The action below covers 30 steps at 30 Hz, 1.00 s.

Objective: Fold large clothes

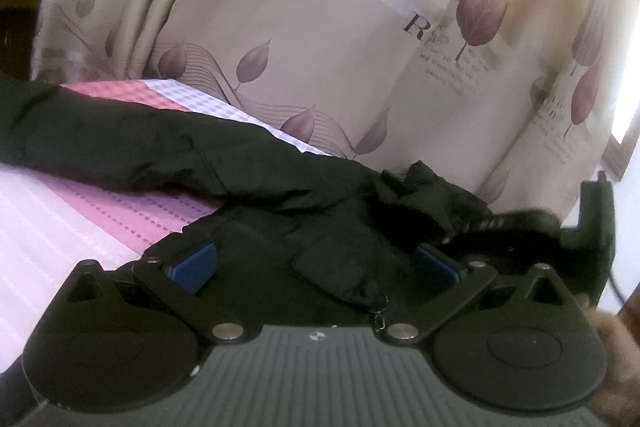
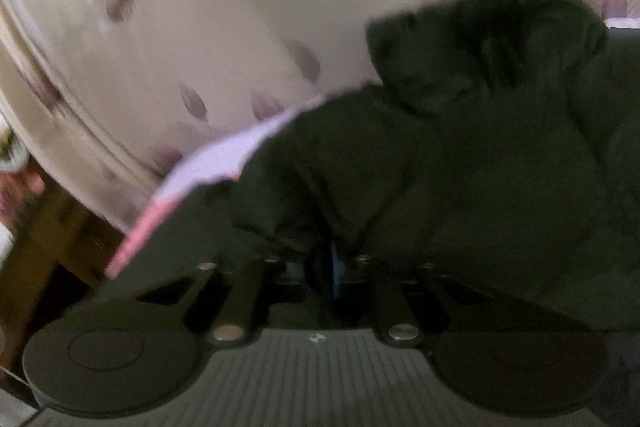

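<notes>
A large black padded jacket [image 1: 248, 163] lies on a bed, one sleeve stretched out to the left and a fur-trimmed hood [image 1: 460, 215] at the right. My left gripper [image 1: 316, 263] is open, its blue pads [image 1: 196, 263] wide apart with jacket fabric and a zipper pull lying between them. In the right wrist view the same jacket [image 2: 460, 155] looks dark green and bunched. My right gripper [image 2: 320, 263] is shut on a fold of the jacket; this view is blurred.
The bed sheet [image 1: 100, 211] is pink and white striped, with a checked part at the back [image 1: 192, 99]. A cream curtain with leaf prints [image 1: 360, 39] hangs right behind the bed. Wooden furniture [image 2: 48, 227] shows at the left of the right wrist view.
</notes>
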### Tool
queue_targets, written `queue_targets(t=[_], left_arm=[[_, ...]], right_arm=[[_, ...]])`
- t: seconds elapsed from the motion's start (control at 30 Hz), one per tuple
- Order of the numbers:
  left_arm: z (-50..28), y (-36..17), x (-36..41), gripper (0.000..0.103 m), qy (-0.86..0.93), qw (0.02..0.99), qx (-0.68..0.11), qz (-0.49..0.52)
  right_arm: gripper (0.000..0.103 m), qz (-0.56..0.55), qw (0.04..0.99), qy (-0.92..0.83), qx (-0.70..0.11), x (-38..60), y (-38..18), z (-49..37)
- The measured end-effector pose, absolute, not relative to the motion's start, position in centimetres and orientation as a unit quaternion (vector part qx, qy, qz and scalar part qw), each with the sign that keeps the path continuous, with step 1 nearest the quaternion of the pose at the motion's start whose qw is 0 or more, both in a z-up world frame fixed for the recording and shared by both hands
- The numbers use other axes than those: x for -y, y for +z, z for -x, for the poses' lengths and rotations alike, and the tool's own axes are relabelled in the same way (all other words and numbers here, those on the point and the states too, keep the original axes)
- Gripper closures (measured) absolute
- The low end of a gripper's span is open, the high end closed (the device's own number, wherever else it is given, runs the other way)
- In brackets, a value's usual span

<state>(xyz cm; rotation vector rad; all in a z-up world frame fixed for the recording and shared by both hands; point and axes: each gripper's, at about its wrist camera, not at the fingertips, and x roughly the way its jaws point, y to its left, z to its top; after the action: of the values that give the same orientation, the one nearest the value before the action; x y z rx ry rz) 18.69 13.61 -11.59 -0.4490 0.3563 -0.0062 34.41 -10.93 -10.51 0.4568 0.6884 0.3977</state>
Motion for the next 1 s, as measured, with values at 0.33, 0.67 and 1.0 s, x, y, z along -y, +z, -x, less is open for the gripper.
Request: queue_targets(t=[0.33,0.67,1.0], left_arm=[[-18.8,-11.7,-13.8,0.000,0.000,0.956,-0.180,0.234],[-18.8,-11.8,-14.3,0.000,0.001,0.952,-0.182,0.247],[-15.9,-9.1,-18.9,0.000,0.041,0.950,-0.147,0.274]], right_arm=[[0.038,-0.234,0.904,0.231,-0.272,13.2,-8.6,-31.8],[0.093,-0.057,0.925,0.205,-0.316,5.6,-8.6,-36.5],[0.087,-0.121,0.921,0.225,-0.295,7.6,-8.0,-32.2]])
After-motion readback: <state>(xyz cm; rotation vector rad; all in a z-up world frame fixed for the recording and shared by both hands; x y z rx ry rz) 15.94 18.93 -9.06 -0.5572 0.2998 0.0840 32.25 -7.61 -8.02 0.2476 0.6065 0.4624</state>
